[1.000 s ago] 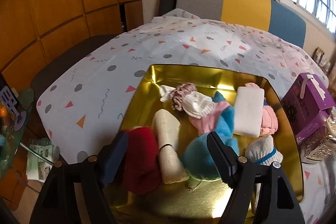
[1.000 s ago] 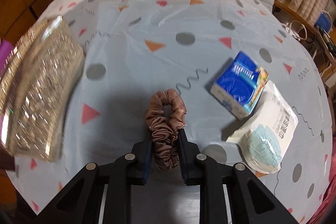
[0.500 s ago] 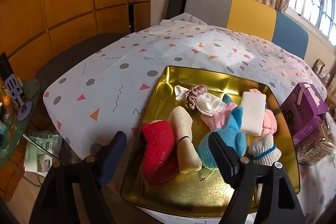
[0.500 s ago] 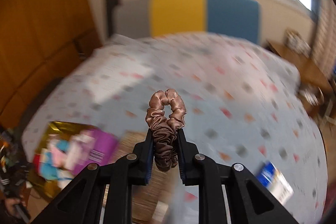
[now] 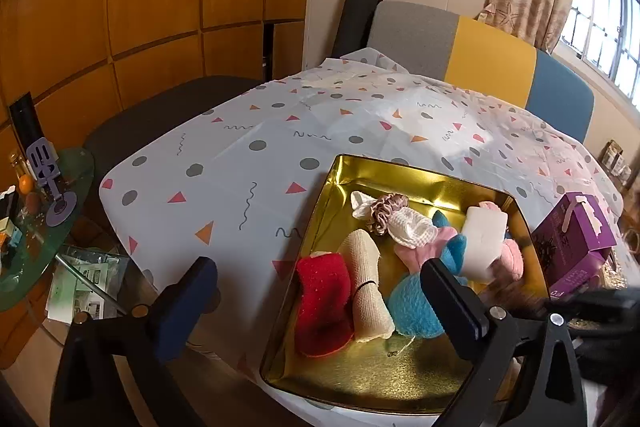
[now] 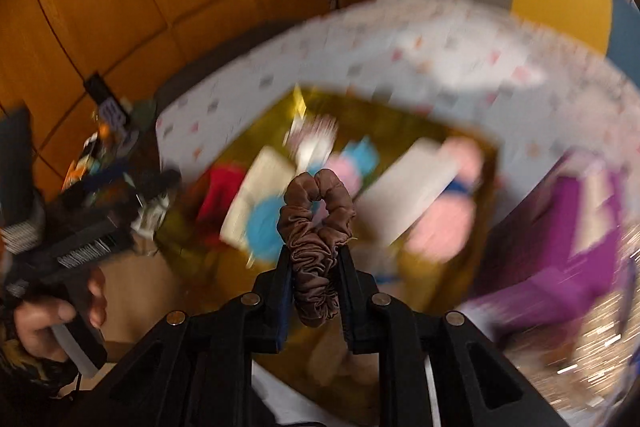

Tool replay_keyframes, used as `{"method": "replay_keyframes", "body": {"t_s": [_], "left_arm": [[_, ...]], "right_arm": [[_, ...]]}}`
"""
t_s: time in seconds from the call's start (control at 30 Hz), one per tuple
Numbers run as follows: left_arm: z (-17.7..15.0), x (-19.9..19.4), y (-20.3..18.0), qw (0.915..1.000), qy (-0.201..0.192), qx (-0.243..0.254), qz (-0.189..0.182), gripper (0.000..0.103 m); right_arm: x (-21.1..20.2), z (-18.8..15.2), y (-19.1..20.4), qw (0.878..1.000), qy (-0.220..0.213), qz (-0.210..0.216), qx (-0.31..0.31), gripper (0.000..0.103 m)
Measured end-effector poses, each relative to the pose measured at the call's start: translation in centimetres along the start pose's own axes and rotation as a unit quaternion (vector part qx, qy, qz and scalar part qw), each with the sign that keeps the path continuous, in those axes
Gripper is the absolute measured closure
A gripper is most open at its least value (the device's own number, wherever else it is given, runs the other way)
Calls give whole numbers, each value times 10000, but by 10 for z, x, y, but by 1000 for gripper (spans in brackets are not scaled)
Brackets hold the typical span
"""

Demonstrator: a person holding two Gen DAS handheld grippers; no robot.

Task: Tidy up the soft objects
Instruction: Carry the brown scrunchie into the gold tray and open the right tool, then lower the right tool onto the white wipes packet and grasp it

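Observation:
A gold tray [image 5: 360,387] on the patterned tablecloth holds several soft things: a red sock [image 5: 322,303], a beige roll [image 5: 366,287], a blue plush [image 5: 416,311], a white block [image 5: 482,243], pink items and a mauve scrunchie [image 5: 386,207]. My left gripper [image 5: 316,303] is open and empty, held back from the tray's near left corner. My right gripper [image 6: 314,263] is shut on a brown scrunchie [image 6: 316,231] and holds it in the air above the tray's [image 6: 400,259] near side. The right wrist view is blurred.
A purple box [image 5: 572,243] stands right of the tray, with a glittery container behind it. A glass side table [image 5: 36,227] with clutter stands at the left. A dark chair [image 5: 168,115] and a grey, yellow and blue sofa [image 5: 488,59] lie beyond the table.
My right gripper has lifted the brown scrunchie off the cloth and swung left until it is over the gold tray. My left gripper has drawn back and left from the tray.

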State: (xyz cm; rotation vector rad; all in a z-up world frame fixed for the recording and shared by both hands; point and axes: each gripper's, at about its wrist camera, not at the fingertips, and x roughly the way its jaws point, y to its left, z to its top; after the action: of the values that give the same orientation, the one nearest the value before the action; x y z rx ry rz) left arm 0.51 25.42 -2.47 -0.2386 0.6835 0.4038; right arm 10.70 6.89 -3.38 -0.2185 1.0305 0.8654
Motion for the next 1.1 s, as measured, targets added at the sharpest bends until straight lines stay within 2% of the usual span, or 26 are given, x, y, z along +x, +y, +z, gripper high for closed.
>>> {"method": "replay_keyframes", "body": {"t_s": [0.13,0.2,0.27,0.37,0.6,0.73,0.87,1.03,1.1], "left_arm": [[0,-3,-5,10000,4,60,-65,0],[0,-5,-9,9999,-25,115,-89,0],[2,-7,-14,9998,-40,173,-126,0],[4,-12,-23,9994,-73,275,-207,0],[11,-33,-61,9949,-276,771,-590,0],[10,-47,-97,9874,-371,1195,-973,0],[6,-62,-139,9751,-434,1683,-1378,0],[-4,-78,-192,9556,-450,2258,-1840,0],[-7,-83,-210,9476,-464,2460,-1985,0]], "right_arm": [[27,-10,4,9995,256,85,136,78],[30,-14,-1,9993,276,82,249,67],[23,-17,-4,9990,258,109,337,66],[12,-21,-8,9991,142,156,363,61],[-36,-28,-23,9977,-454,47,509,61],[-76,-42,-48,9934,-849,-179,752,61],[-122,-64,-86,9843,-1163,-640,1161,61],[-169,-102,-142,9634,-1393,-1295,1891,61],[-186,-120,-166,9503,-1451,-1578,2258,61]]}}
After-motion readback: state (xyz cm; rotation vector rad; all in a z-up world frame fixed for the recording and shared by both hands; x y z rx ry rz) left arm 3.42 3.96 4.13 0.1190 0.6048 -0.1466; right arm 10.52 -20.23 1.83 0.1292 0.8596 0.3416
